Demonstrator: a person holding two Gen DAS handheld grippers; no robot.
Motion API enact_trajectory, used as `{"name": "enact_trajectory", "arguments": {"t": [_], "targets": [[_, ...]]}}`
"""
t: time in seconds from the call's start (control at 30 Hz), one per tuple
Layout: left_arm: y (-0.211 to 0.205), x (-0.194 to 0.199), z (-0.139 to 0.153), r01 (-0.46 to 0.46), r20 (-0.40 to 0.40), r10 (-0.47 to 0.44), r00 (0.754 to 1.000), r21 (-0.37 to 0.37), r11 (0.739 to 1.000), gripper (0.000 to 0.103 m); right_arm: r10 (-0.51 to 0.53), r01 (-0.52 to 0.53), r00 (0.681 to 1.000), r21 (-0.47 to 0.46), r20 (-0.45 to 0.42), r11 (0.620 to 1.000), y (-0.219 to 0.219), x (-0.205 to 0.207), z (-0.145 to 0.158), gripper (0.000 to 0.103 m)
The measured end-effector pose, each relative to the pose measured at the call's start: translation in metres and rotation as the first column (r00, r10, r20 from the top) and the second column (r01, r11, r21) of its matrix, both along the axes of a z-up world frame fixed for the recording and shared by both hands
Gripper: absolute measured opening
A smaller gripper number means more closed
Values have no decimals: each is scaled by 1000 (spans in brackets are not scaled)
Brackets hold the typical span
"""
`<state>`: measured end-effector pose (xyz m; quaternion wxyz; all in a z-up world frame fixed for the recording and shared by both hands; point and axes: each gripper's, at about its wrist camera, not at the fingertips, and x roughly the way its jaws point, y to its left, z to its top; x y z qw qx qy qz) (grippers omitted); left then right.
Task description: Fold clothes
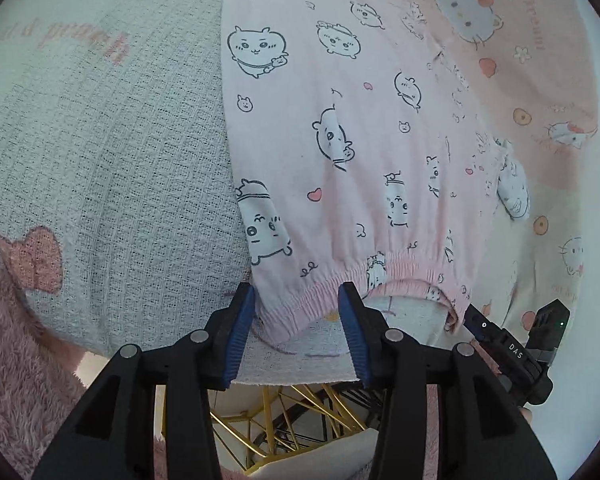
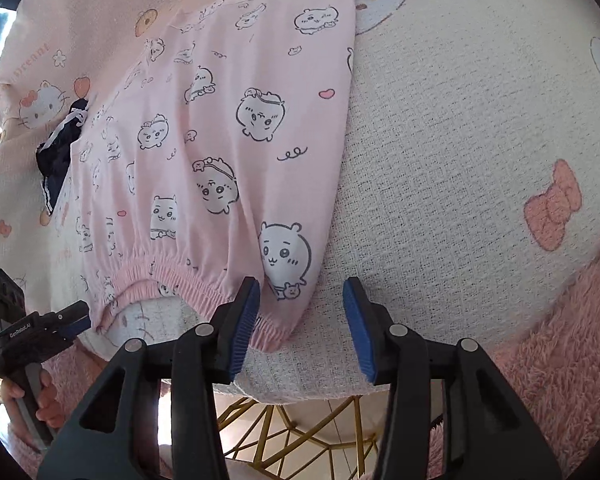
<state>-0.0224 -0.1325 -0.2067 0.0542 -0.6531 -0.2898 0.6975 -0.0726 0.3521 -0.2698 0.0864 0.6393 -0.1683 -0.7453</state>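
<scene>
— Your jaws?
— My left gripper [image 1: 296, 332] stands part open over the pink trousers' [image 1: 340, 140] elastic waistband [image 1: 340, 284], gripping nothing. My right gripper [image 2: 300, 328] gapes empty beside that waistband's corner.
— The trousers?
— Flat on the white blanket [image 2: 460, 160].

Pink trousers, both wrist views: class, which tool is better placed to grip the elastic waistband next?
Left. The left tool is open and straddles the waistband of the pink trousers. The right tool, also open, frames mostly bare blanket; the waistband corner lies by its left finger only.
</scene>
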Motion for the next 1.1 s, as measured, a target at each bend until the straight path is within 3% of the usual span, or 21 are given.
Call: {"name": "enact_trajectory", "arguments": {"t": [0.17, 0.2, 0.23, 0.3, 0.33, 0.37, 0.5, 0.63, 0.73, 0.83, 0.93, 1.1], "targets": [[3, -3, -13, -9, -5, 8, 1000, -7, 1000, 48, 10, -11, 1000, -12, -10, 1000, -4, 1, 4, 43], [3, -1, -13, 1, -7, -1, 1000, -15, 1000, 48, 16, -16, 1000, -33, -11, 999, -5, 1, 4, 23], [4, 0, -12, 7, -11, -7, 1000, -20, 1000, 48, 17, -17, 1000, -66, -7, 998, -7, 1, 4, 11], [33, -23, -22, 11, -21, -12, 1000, -28, 1000, 46, 22, -23, 1000, -61, -10, 998, -14, 1, 5, 8], [38, -25, -23, 8, -29, -9, 1000, -24, 1000, 23, 38, -38, 999, -36, -21, 999, -18, 2, 7, 7], [36, -24, -17, 3, -44, -4, 999, -23, 1000, 6, 53, -54, 998, -10, -31, 999, -22, 3, 10, 7], [20, -24, 18, 34, -126, -38, 991, -36, 999, 6, 50, -51, 993, -7, -103, 999, -23, 6, 32, 7], [12, -22, 39, 46, -143, -60, 988, -97, 994, 6, -13, 17, 986, 26, -164, 1000, -15, 6, 50, 7], [-1, -16, 36, 49, -129, -68, 989, -142, 989, 6, -19, 28, 987, 54, -157, 998, -3, 2, 57, 6], [-6, -12, 16, 79, -63, -92, 994, -181, 980, 6, 6, -3, 994, 22, -111, 1000, -7, 2, 51, 8], [-4, -13, -8, 99, 41, -93, 995, -196, 976, 13, 64, -61, 991, 29, -115, 998, -34, -2, 46, 9], [-5, -12, 21, 67, -19, -76, 997, -314, 947, 31, 153, -139, 977, 96, -151, 986, -62, -4, 47, 21]]}}
